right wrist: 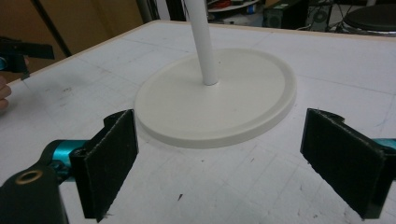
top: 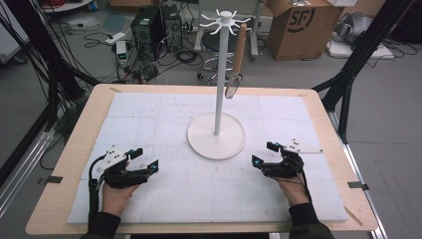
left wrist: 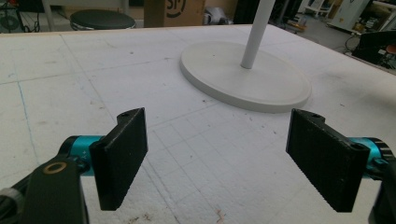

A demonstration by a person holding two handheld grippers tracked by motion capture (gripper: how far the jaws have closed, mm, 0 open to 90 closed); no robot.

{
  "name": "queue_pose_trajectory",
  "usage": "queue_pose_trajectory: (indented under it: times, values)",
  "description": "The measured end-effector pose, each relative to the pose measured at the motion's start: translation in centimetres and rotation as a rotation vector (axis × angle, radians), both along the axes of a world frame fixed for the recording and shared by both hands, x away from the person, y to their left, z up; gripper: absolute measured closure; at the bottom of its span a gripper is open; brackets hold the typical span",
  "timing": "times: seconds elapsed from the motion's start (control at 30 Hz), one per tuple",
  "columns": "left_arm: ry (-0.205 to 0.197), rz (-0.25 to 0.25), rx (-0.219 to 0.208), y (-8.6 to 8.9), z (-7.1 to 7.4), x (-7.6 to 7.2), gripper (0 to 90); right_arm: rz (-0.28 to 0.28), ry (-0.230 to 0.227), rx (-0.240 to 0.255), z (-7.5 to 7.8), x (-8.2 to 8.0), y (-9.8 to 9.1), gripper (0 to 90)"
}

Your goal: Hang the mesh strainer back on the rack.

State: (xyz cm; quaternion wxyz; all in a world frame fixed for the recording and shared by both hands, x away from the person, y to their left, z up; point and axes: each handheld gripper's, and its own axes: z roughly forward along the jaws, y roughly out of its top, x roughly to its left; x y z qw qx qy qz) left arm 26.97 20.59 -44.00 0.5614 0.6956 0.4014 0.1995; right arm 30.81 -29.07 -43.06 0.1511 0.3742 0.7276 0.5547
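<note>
both tongs (top: pixel 143 158) (top: pixel 263 154) wide open, empty, either side of white stand (top: pixel 216 135)

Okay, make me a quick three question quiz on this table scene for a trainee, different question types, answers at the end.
1. True or false: the left gripper is holding something.
2. What hangs from the stand? A) a mug B) a utensil with a wooden handle C) a towel
3. Fill in: the stand's base rests on the ____ mat.

Key: 1. False; both the left and the right gripper are open and hold nothing. 2. B, the utensil hangs from a hook at the top. 3. White.
</note>
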Motion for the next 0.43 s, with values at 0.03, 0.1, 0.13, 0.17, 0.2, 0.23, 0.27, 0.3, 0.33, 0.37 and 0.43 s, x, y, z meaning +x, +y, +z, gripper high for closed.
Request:
queue_pose_trajectory:
  times: [0.03,0.1,0.13,0.17,0.2,0.23,0.27,0.3,0.33,0.37,0.43]
  values:
    - [0.001,0.001,-0.002,-0.02,0.01,-0.02,21.2,-0.003,0.000,0.003,-0.02,0.01,-0.04,10.0]
    - [0.001,0.003,-0.001,-0.04,0.01,-0.03,21.3,-0.003,-0.001,0.001,0.01,-0.01,-0.11,10.0]
    - [0.002,0.001,0.001,-0.04,0.01,-0.02,21.2,-0.002,-0.002,0.002,0.02,-0.02,-0.11,10.0]
    - [0.003,0.002,0.001,-0.05,0.01,-0.02,21.3,-0.003,-0.002,0.000,0.02,-0.02,-0.10,10.0]
    - [0.003,0.002,0.003,-0.04,0.01,-0.01,21.3,-0.005,-0.001,0.001,-0.01,-0.02,-0.04,10.0]
    - [0.003,0.001,0.002,-0.04,0.01,-0.01,21.3,-0.004,0.000,0.000,-0.02,-0.01,-0.04,10.0]
    - [0.002,0.002,0.002,-0.04,0.01,0.00,21.3,-0.004,-0.001,0.000,-0.02,-0.01,-0.04,10.0]
    - [0.002,0.003,0.002,-0.04,0.01,0.00,21.2,-0.004,-0.001,0.001,-0.02,-0.01,-0.04,10.0]
    - [0.003,0.004,-0.001,-0.05,0.01,0.01,21.2,-0.006,-0.002,0.000,0.00,0.00,-0.10,10.0]
    - [0.002,0.003,0.001,-0.03,0.00,0.02,21.2,-0.007,0.000,0.002,0.01,-0.01,-0.11,10.0]
    - [0.003,0.004,0.000,-0.03,-0.01,0.02,21.2,-0.008,0.001,0.005,0.00,0.00,-0.14,10.0]
